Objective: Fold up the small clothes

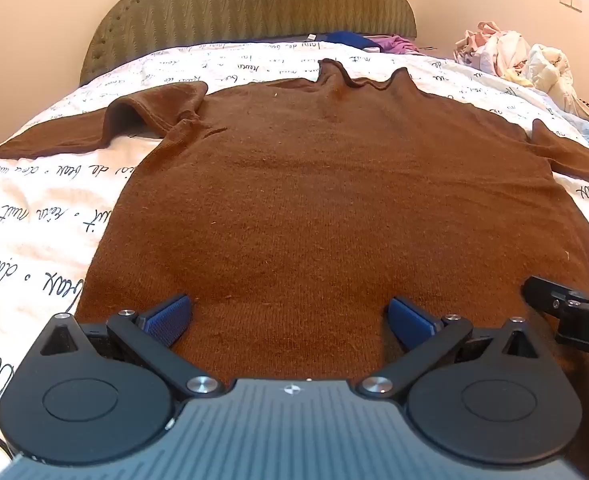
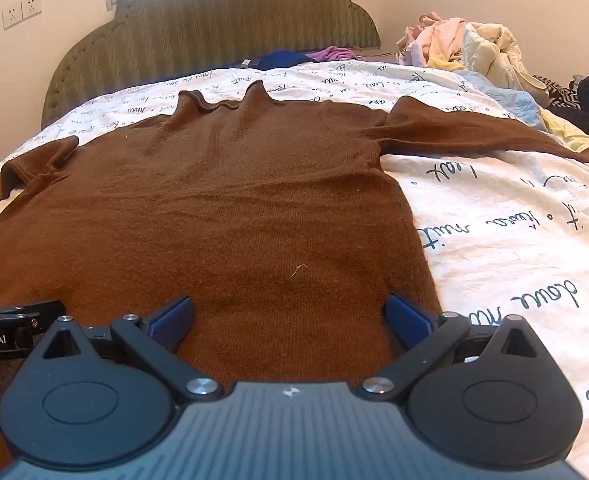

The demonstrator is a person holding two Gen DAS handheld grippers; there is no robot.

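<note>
A brown knit sweater (image 1: 326,184) lies flat on the bed (image 1: 34,208), collar far, hem nearest. It looks soft, light and limp. Left gripper (image 1: 288,316) and right gripper (image 2: 290,314) hover over the hem, jaws released; the hem corners look best to pinch.

The sweater (image 1: 326,200) lies flat on the bed (image 1: 34,216) — headboard (image 1: 250,4) behind it, clothes pile (image 1: 510,56) to its right.
</note>
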